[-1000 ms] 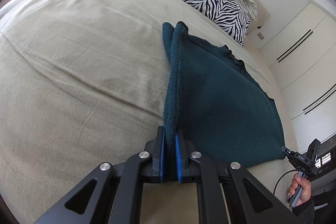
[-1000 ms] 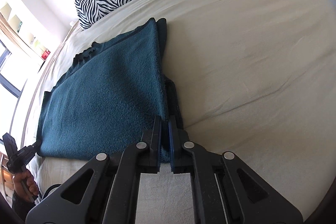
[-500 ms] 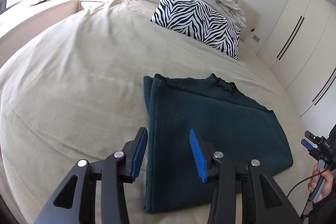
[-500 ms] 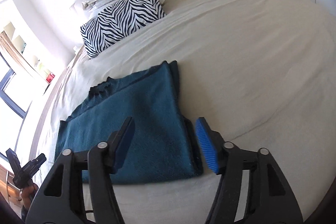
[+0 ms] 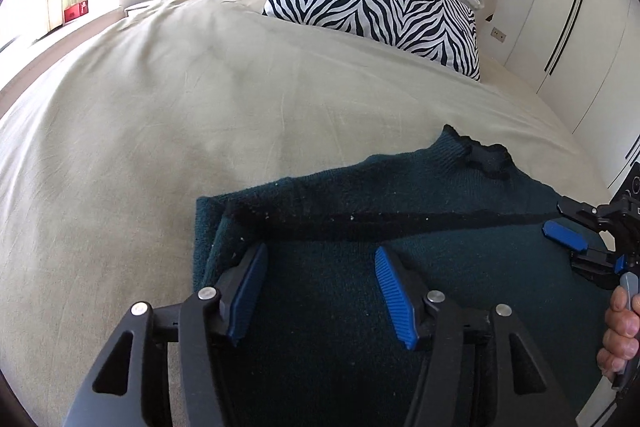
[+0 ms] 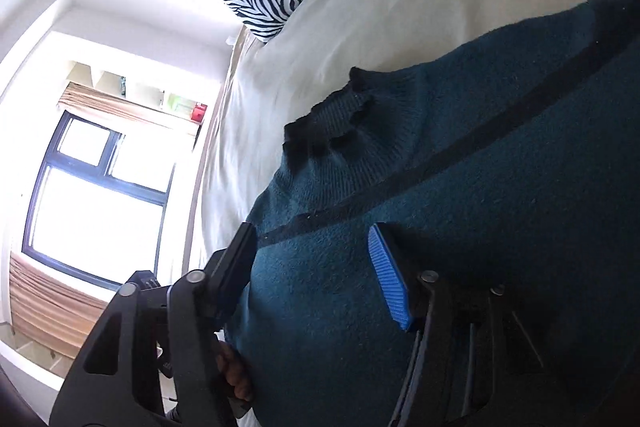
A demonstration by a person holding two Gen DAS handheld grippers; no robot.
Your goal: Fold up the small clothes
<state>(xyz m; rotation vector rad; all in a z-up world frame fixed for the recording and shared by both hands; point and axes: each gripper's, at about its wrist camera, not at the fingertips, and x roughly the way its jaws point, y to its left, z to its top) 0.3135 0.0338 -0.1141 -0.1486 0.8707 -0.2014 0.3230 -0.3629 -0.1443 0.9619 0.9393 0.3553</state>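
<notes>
Beige bed (image 5: 168, 115) carries folded teal sweater (image 5: 440, 267) near its front edge, flat for next fold. Left claw (image 5: 320, 291) opening, empty, above sweater; right claw (image 6: 316, 275) closing, nothing gripped.

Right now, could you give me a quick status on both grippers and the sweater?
Left gripper opening, right gripper closing, neither pinching cloth. Teal sweater folded on bed. Nothing in the way.

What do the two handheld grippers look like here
Both the left gripper and the right gripper are matte black, with angular cut-out linkage arms, silver round pivot bolts and ribbed bright-blue pads lining the inside of each finger.
</notes>
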